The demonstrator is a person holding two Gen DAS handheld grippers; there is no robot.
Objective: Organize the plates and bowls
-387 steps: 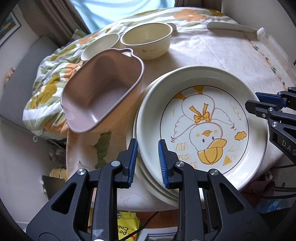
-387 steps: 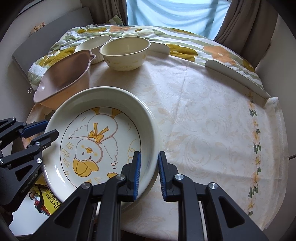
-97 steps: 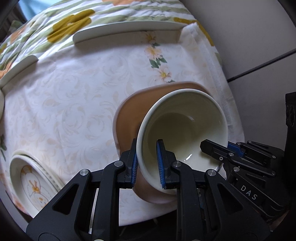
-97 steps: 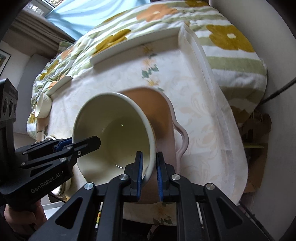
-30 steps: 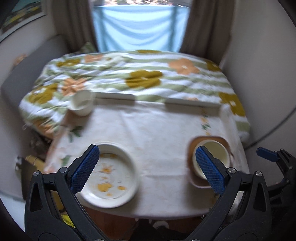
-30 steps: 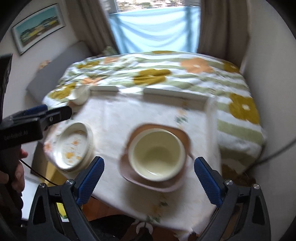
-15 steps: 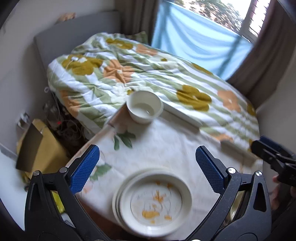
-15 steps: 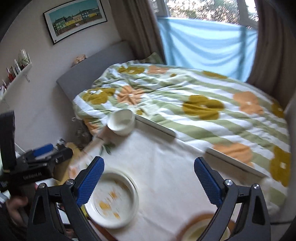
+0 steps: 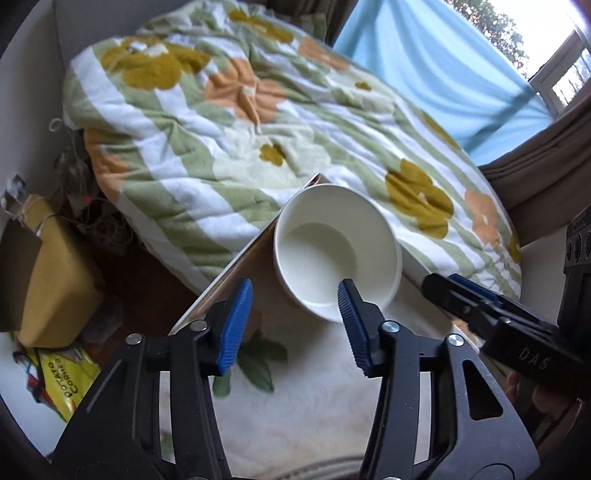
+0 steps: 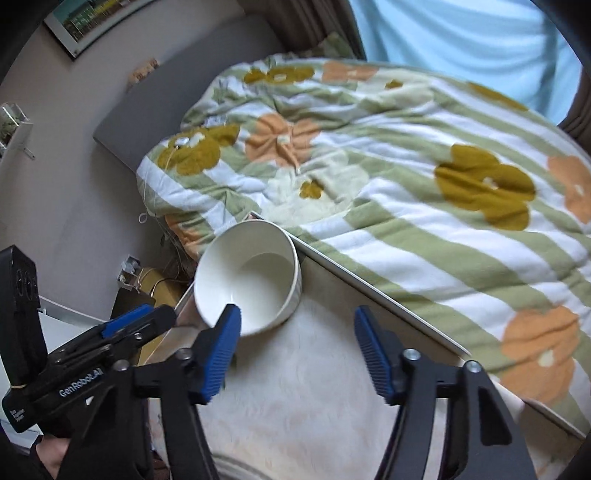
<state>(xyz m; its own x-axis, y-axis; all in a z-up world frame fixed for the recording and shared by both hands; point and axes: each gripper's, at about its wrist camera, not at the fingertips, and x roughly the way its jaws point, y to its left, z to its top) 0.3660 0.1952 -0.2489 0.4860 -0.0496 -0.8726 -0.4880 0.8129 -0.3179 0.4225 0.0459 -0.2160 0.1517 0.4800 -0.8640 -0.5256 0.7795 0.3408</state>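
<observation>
At table's far corner: bowl [image 9: 337, 258] by the edge. Both my grippers [image 9: 291, 325] [image 10: 297, 349] spread, empty. Next: pinch its rim.

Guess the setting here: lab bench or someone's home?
Likely a home bedroom: a bed with a floral quilt sits right beside the cloth-covered table, a framed picture hangs on the wall, and a white bowl stands at the table's corner.
</observation>
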